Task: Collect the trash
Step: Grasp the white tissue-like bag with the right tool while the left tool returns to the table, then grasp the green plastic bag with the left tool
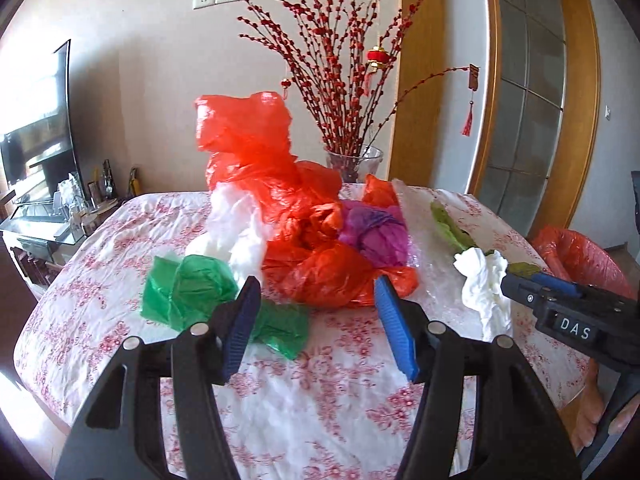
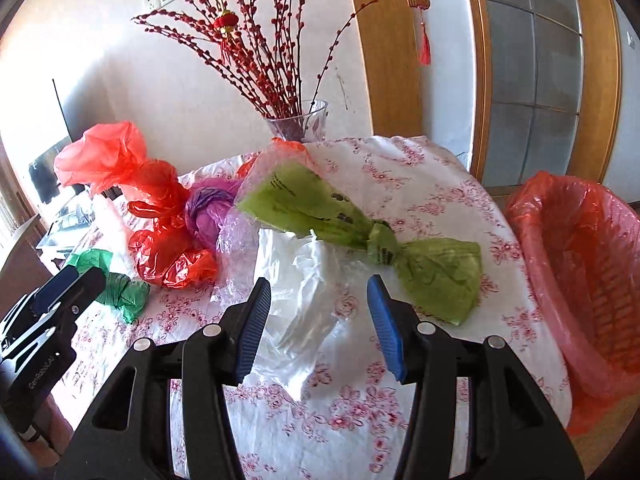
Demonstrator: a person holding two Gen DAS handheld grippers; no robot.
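Note:
Crumpled plastic bags lie on a floral tablecloth (image 1: pixel 320 420): a red bag (image 1: pixel 280 184), a white bag (image 1: pixel 240 232), a green bag (image 1: pixel 192 288), a purple bag (image 1: pixel 376 236) and a yellow-green knotted bag (image 2: pixel 360 236). A white crumpled bag (image 2: pixel 312 292) lies under it. My left gripper (image 1: pixel 316 324) is open and empty, just short of the red bag. My right gripper (image 2: pixel 318 320) is open over the white bag, nothing held. It shows at the right in the left wrist view (image 1: pixel 536 288). A red-lined trash basket (image 2: pixel 580 264) stands right of the table.
A glass vase (image 2: pixel 298 122) with red branches stands at the table's far edge. A TV (image 1: pixel 36 128) and cluttered stand are at far left. A wooden glass-paned door (image 2: pixel 532 72) is behind the basket. The table edge drops off beside the basket.

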